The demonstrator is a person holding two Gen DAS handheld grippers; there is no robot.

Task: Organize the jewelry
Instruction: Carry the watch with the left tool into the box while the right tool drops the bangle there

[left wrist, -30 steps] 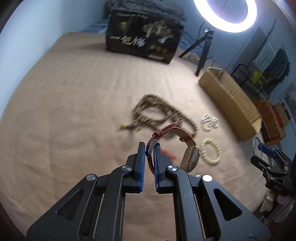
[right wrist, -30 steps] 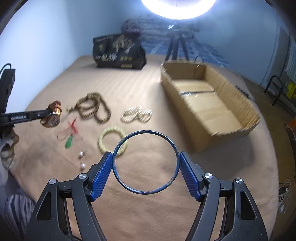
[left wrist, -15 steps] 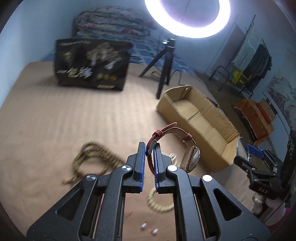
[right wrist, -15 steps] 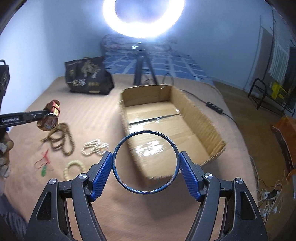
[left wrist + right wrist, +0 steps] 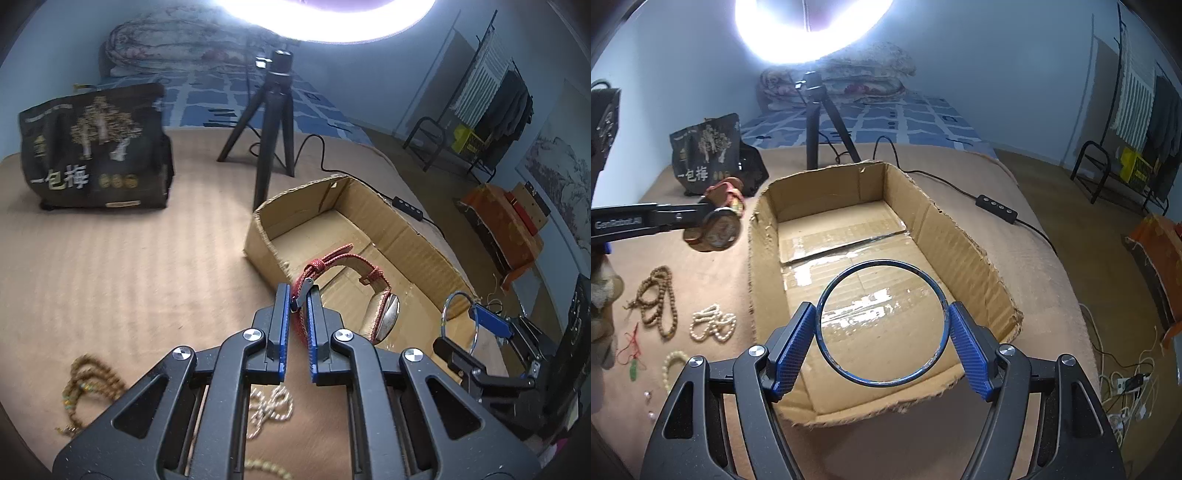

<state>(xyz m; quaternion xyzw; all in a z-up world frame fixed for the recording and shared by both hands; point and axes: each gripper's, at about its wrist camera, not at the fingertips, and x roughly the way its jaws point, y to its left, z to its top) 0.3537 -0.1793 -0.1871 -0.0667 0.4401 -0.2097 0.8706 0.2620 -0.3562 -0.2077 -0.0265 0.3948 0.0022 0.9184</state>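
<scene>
Carrying two pieces at once, both claws hung over the cardboard box point(image 5: 964, 251), so the step in hand looked like delivery rather than pickup. The left claw point(image 5: 296, 314) was pinched narrow on the red strap of a wristwatch point(image 5: 382, 314), whose case dangled over the box's near end in the left wrist view. The right claw point(image 5: 882, 332) was spread wide, its blue pads pressing the outer rim of a blue bangle point(image 5: 882, 323) above the taped box floor. At nine o'clock from the box in the right wrist view, a brown bead necklace point(image 5: 657, 299), a pearl strand point(image 5: 713, 326) and a pale bead bracelet point(image 5: 674, 365) lay on the tan bed point(image 5: 713, 273), not yet collected. Next, each claw probably needed lowering inside the box walls and opening, so that neither piece bounced out.
</scene>
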